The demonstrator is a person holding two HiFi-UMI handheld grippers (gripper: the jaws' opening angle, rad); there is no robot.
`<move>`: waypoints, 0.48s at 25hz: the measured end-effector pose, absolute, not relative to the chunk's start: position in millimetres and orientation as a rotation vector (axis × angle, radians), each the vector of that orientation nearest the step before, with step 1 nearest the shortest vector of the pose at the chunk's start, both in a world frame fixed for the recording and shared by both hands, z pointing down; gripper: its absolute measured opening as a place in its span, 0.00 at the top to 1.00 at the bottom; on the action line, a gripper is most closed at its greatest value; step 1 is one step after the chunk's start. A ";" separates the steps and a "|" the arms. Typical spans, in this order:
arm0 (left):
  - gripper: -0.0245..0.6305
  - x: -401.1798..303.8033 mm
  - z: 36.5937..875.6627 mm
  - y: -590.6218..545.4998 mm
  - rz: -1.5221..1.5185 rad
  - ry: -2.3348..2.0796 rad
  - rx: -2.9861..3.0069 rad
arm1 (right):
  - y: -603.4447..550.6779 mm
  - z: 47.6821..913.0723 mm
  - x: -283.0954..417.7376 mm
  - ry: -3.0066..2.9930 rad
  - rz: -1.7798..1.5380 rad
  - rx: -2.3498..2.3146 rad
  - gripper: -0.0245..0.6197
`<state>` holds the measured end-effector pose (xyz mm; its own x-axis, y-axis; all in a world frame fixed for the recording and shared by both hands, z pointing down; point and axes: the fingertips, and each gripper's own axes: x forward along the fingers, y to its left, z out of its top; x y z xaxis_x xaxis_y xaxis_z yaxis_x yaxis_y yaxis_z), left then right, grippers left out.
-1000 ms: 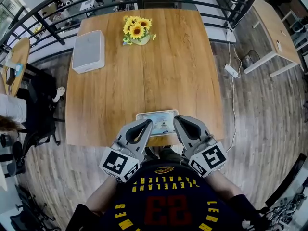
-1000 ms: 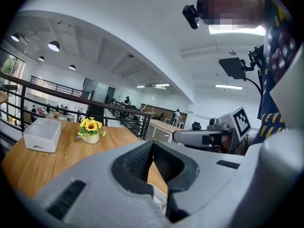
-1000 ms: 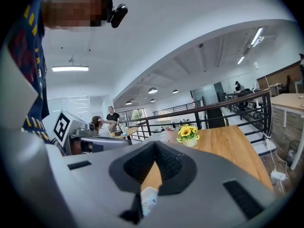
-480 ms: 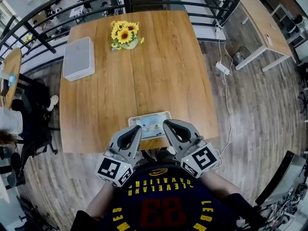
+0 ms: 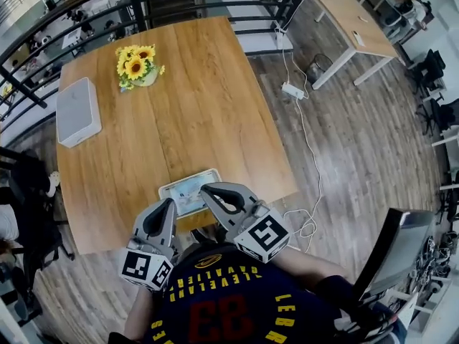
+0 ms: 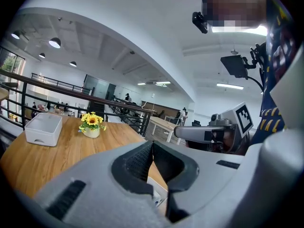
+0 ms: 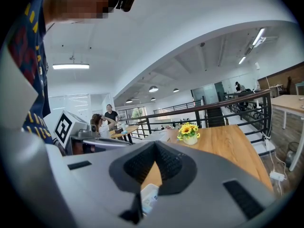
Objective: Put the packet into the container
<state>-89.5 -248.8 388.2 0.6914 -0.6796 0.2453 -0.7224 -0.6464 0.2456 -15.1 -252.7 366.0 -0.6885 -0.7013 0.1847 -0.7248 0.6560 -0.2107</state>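
We see a big wooden desk [image 5: 215, 106] that spreads out ahead of both grippers. Its near edge is right under their tips.

The white container [image 5: 77, 111] sits far ahead of the left gripper [image 5: 170, 203] and off to its left, near the far corner of the desk. It is well apart from both grippers.

The left gripper is clenched. Its two jaws press together and nothing is between them. The right gripper [image 5: 204, 189] is just beside it, on its right. This one is clenched too, and it also grips nothing. Both grippers point out over the desk and tip down a little.

The packet [image 5: 188, 190] lies flat on the desk at the near edge, just ahead of the left gripper's tip. The right gripper's tip is over the packet's near side. We cannot tell if it touches. The packet is far from the container.

A small pot of yellow sunflowers [image 5: 136, 64] stands far ahead of the grippers, near the container and to its right.
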 end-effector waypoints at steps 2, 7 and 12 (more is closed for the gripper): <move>0.95 -89.0 389.8 -247.2 0.189 -1.097 2.577 | -251.3 366.8 -15.2 -2.774 0.416 1.200 0.94; 0.95 -87.3 391.7 -245.2 0.198 -1.086 2.576 | -249.2 366.0 -16.4 -2.765 0.441 1.197 0.94; 0.95 -83.5 399.2 -233.0 0.242 -1.065 2.575 | -238.8 370.9 -15.8 -2.760 0.458 1.192 0.94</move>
